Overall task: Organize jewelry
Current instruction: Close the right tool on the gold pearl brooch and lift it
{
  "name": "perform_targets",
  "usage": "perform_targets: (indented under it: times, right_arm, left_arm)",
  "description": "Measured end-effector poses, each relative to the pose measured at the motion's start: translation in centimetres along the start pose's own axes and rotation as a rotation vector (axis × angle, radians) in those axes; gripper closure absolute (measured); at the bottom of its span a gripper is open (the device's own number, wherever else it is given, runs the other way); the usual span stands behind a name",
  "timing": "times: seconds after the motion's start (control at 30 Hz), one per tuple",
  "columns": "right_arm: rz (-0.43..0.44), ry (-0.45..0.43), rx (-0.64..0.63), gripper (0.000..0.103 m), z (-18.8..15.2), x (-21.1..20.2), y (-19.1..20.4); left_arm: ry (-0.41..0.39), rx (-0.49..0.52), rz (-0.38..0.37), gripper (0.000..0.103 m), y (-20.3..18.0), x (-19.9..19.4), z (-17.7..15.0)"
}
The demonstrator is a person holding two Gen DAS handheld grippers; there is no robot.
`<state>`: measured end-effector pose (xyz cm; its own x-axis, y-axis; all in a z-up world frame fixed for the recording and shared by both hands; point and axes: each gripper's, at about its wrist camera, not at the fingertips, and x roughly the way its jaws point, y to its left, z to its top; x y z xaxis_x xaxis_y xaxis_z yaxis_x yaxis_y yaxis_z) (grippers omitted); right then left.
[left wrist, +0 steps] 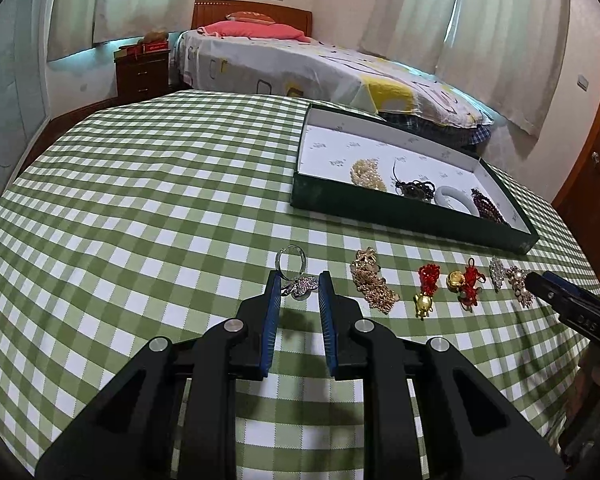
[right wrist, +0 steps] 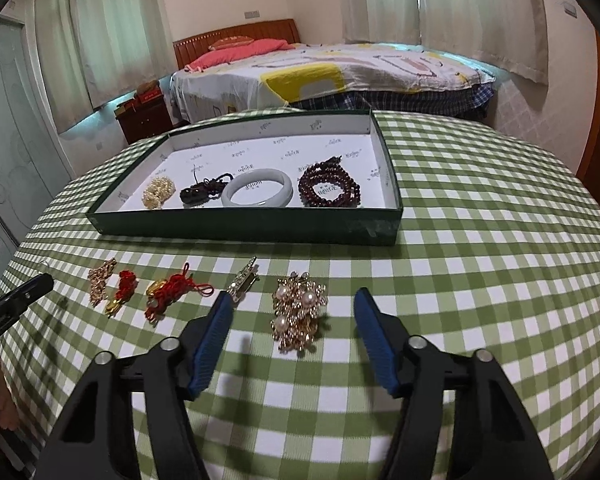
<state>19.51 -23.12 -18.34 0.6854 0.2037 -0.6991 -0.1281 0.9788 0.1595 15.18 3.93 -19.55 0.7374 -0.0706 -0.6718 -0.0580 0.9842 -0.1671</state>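
My left gripper is shut on a silver ring with a sparkly ornament, held just above the checked cloth. In the right wrist view my right gripper stands open, its pads on either side of a gold and pearl brooch without touching it. Between the two grippers lie a gold chain piece, a red charm with a gold bead, a red knot with a bell and a silver clip.
A shallow green box behind the row holds a pearl bracelet, a dark corded piece, a pale bangle and dark red beads. The table's rounded edge drops off towards a bed.
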Motion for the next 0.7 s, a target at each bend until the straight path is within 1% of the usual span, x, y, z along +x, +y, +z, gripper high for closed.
perform_targets:
  times: [0.1,0.17,0.2,0.27,0.3,0.33,0.53,0.7]
  right_arm:
    - [0.0,0.021,-0.004,0.051,0.2,0.7,0.0]
    - [0.007,0.042,-0.007,0.061,0.1,1.1,0.1]
    - [0.011,0.049,-0.009,0.063,0.0,1.2,0.2]
    - [0.012,0.067,-0.016,0.07,-0.4,1.5,0.3]
    - [0.002,0.058,-0.027,0.072,-0.6,1.4,0.5]
    - [-0.006,0.057,-0.038,0.078,-0.6,1.3,0.6]
    - [-0.005,0.039,-0.042,0.08,-1.1,1.0,0.6]
    - [-0.013,0.001,-0.058,0.081,-1.1,0.0,1.0]
  left_arm:
    - [0.002,-0.006,0.002,0.084,0.3,0.1,0.0]
    - [0.004,-0.009,0.004,0.084,0.5,0.2,0.0]
    - [0.005,-0.01,0.004,0.084,0.5,0.3,0.1]
    - [0.006,-0.014,0.007,0.084,0.7,0.4,0.1]
    - [0.007,-0.015,0.007,0.084,0.7,0.4,0.1]
    - [0.007,-0.015,0.008,0.084,0.7,0.4,0.0]
    - [0.011,-0.014,0.008,0.084,0.7,0.5,0.0]
    - [0.0,-0.015,0.007,0.084,0.6,0.3,0.0]
